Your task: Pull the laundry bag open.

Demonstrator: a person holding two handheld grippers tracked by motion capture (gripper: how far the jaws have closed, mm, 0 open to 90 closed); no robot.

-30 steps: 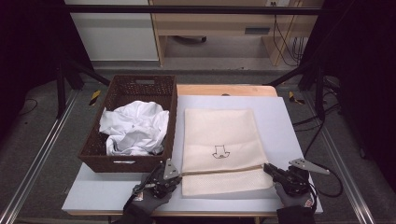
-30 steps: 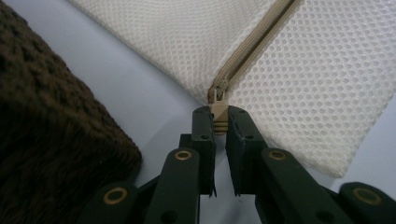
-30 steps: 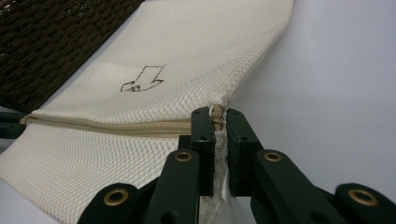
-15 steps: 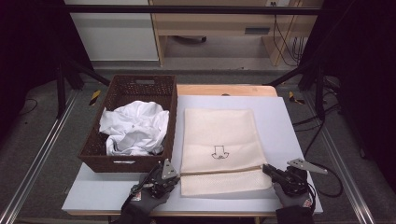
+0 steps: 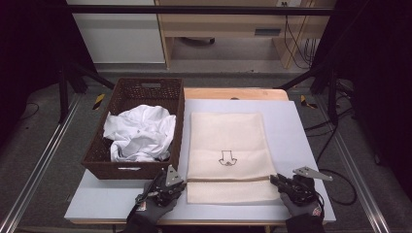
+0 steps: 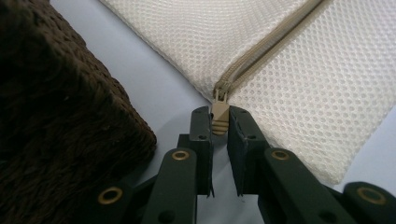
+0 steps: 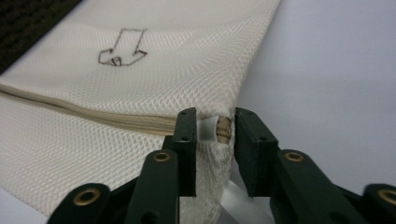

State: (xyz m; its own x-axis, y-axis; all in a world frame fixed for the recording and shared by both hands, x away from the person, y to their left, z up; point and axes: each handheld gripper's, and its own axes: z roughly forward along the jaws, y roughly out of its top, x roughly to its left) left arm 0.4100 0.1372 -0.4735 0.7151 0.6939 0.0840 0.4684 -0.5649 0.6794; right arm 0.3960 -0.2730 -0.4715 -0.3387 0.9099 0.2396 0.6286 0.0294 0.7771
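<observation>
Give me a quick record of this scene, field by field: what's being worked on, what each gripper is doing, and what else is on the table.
work item: cream mesh laundry bag lying flat on the table, zipper closed across its near end
left gripper: zipper pull tab between its jaws, which have just opened slightly
right gripper: bag's corner at the zipper's end between its jaws, which have just been opening; the gap looks loose
marking: black arrow drawing on the bag
nearby: brown wicker basket left of the bag, holding crumpled white cloth
</observation>
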